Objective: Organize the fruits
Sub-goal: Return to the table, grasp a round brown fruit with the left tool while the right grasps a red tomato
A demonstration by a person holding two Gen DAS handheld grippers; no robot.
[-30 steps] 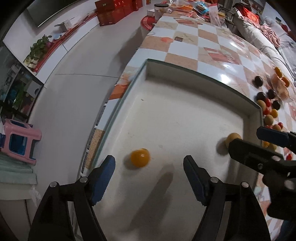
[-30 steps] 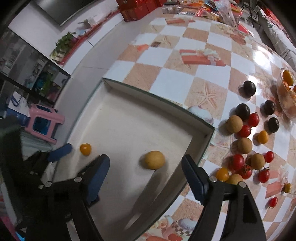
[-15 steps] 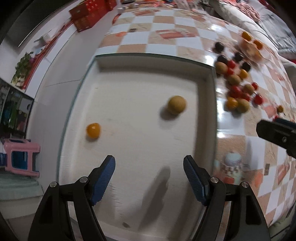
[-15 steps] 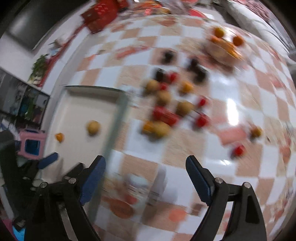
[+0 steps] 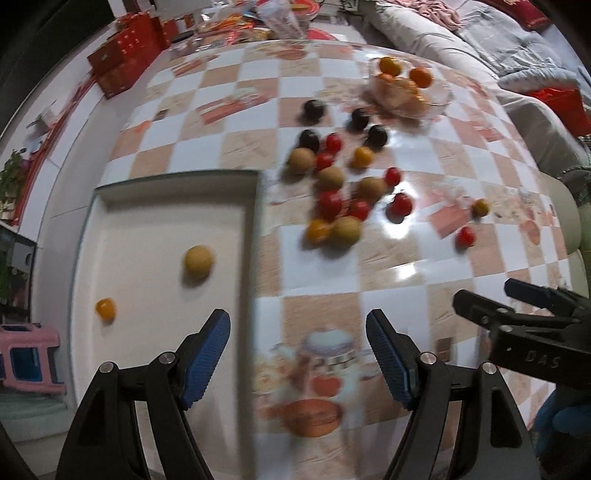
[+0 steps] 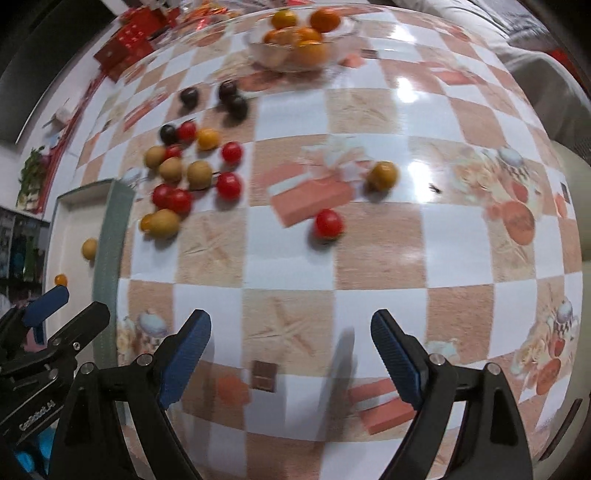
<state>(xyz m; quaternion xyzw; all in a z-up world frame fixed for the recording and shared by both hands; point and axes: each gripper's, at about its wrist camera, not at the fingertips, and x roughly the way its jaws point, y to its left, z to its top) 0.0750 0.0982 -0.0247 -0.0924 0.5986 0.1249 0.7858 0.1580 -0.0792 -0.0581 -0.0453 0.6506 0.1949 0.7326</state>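
Note:
A white tray (image 5: 110, 236) with a green rim sits at the table's left edge and holds a tan round fruit (image 5: 198, 261) and a small orange tomato (image 5: 105, 308). A loose pile of red, tan, orange and dark fruits (image 5: 334, 184) lies to its right on the checked tablecloth. My left gripper (image 5: 298, 349) hangs open and empty over the tray's right rim. My right gripper (image 6: 290, 354) is open and empty over bare cloth, with a red tomato (image 6: 328, 223) and a tan fruit (image 6: 383, 175) ahead of it.
A glass bowl (image 6: 347, 27) of orange fruits stands at the far side of the table. Red boxes (image 5: 122, 70) and clutter lie beyond. A pink stool (image 5: 26, 358) stands on the floor left of the table. A sofa (image 5: 480, 55) runs along the right.
Both grippers have swung right, off the tray and over the tablecloth. The two fruits in the tray have stayed put. The right jaws stand a little wider than before.

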